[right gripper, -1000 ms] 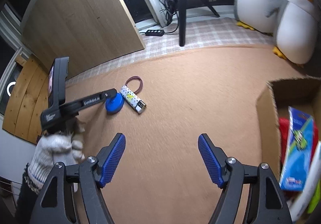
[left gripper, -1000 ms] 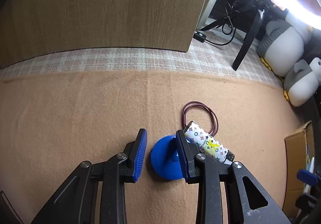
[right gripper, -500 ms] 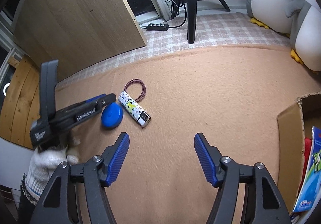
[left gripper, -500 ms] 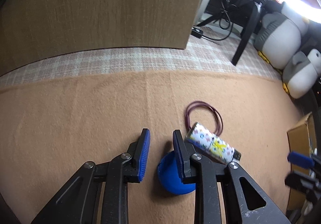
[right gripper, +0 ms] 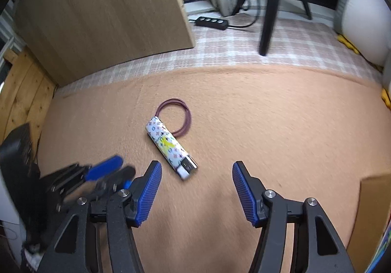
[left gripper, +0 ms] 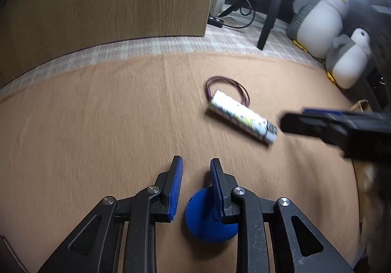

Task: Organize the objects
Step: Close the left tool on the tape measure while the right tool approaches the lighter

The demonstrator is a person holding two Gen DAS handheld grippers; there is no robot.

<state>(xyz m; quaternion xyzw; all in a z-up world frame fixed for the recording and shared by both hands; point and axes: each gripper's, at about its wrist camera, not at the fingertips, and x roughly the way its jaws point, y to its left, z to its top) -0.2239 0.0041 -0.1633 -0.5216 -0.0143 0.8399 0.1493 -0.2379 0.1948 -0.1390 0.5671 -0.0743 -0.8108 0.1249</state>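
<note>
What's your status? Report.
Left hand-held gripper clamps blue disc. Right hand-held gripper closing, empty, near lighter. Lighter touches hair tie. Nothing in the way.

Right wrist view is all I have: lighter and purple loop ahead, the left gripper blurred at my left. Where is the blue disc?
Observer: The blue disc lies on the tan blanket, partly hidden behind one finger of the left gripper. I cannot tell whether it is gripped.
Operator: How near is my gripper to the lighter?
Observer: In the left wrist view, the right gripper has its tip just beside the metal end of the lighter. Its jaws are closing, pads not on it.
</note>
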